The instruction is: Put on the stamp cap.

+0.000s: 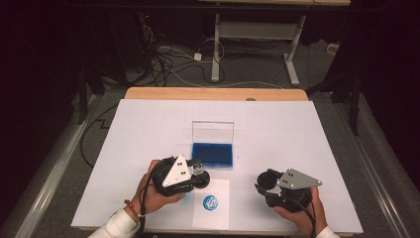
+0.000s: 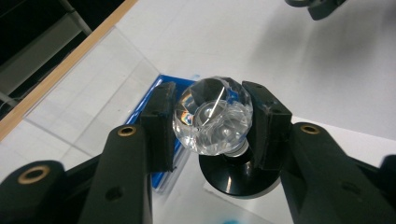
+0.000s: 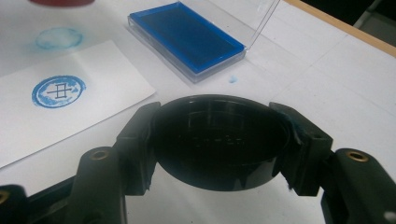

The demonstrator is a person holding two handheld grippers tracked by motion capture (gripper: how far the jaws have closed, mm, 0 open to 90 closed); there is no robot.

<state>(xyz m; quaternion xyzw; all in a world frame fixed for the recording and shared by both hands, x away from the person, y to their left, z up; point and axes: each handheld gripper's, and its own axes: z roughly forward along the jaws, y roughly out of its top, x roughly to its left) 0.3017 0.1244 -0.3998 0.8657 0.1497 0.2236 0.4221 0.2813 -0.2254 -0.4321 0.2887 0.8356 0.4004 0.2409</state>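
Observation:
A stamp with a faceted clear crystal knob and a round black base sits between the pads of my left gripper, which is shut on the knob. In the high view the left gripper holds the stamp just in front of the blue ink pad, by the far left corner of a white paper slip. The slip carries a round blue print. My right gripper is shut on a round black cap, to the right of the slip.
The ink pad's clear lid stands open behind the pad. A faint blue smudge marks the white table cover beyond the slip. The wooden table edge runs along the far side. A desk frame and cables lie on the floor beyond.

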